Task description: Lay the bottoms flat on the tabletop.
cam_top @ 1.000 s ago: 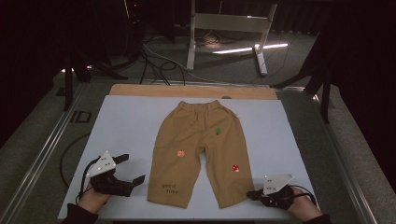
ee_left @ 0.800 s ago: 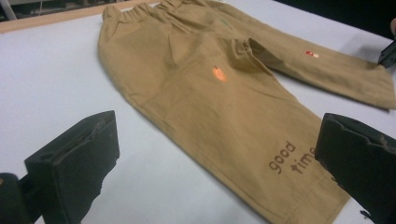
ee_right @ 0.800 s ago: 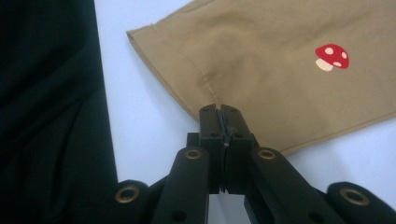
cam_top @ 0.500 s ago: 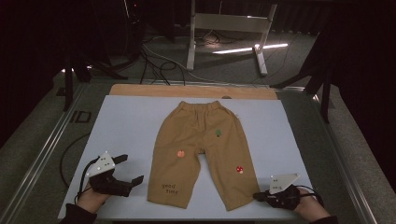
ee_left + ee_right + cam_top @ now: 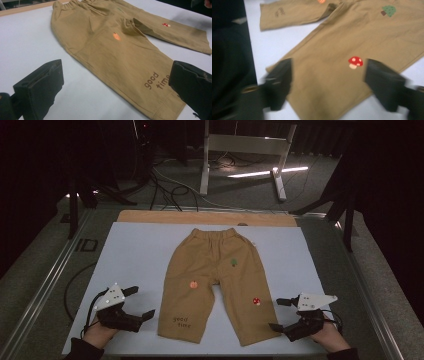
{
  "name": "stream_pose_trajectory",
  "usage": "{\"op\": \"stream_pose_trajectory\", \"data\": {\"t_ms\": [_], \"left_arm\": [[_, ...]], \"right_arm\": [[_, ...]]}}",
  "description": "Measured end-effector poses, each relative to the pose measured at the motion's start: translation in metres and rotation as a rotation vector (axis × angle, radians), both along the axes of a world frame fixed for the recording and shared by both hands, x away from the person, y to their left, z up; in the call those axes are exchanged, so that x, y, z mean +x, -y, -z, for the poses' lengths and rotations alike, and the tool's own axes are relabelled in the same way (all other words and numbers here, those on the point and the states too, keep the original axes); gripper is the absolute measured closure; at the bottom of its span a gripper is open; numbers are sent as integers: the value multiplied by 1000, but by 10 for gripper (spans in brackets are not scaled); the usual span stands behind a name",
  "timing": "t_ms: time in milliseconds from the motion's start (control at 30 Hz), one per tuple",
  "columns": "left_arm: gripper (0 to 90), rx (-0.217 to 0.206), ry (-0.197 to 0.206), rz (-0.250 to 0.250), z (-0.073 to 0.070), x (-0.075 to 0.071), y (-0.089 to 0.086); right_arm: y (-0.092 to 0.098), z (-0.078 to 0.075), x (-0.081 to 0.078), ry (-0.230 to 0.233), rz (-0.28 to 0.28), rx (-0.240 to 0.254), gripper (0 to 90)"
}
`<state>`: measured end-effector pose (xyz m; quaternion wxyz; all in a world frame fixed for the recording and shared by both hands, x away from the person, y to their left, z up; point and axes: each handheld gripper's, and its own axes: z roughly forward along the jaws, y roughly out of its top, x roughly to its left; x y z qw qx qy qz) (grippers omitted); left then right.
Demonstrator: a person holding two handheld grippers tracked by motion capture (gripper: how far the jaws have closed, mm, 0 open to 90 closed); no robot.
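On the white tabletop point(image 5: 130, 255) the tan trousers point(image 5: 220, 280) lie flat. Left of their hem, the left claw point(image 5: 139, 304) stands spread, holding nothing. At the other leg's hem, the right claw point(image 5: 277, 315) has just been opening, cloth under its jaws. Its own view shows a red mushroom point(image 5: 355, 61).

The high view looks forward and down from above the person's side, taking in the whole table point(image 5: 130, 250) with the tan trousers point(image 5: 220, 280) at centre and the floor beyond at 12 o'clock. The left gripper view sits low and close at the table's 7 o'clock corner, facing across the trousers point(image 5: 120, 57) toward 2 o'clock. The right gripper view rides close at 5 o'clock, facing 11 o'clock. All three share the trouser legs; the mushroom patch point(image 5: 355, 61) shows in each.
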<state>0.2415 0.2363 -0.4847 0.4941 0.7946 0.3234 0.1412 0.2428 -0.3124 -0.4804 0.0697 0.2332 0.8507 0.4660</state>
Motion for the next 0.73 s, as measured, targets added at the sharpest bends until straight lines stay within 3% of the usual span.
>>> {"op": "stream_pose_trajectory", "data": {"t_ms": [67, 133, 200, 333, 567, 733], "left_arm": [[7, -2, 3, 4, 0, 0, 0], [7, 2, 6, 9, 0, 0, 0], [7, 3, 9, 13, 1, 0, 0], [7, 12, 11, 24, 3, -1, -1], [6, 29, -33, 34, 10, 0, -2], [6, 30, -29, 35, 10, 0, -3]], "right_arm": [[-1, 0, 2, 10, 27, 10, 94], [-4, 1, 5, -18, 36, 32, 82], [-7, 3, 10, -1, 73, 74, 82], [-11, 8, 12, -16, 94, 97, 82], [-7, 18, 14, -20, 161, 89, 82], [-8, 24, 13, -18, 173, 65, 82]]}}
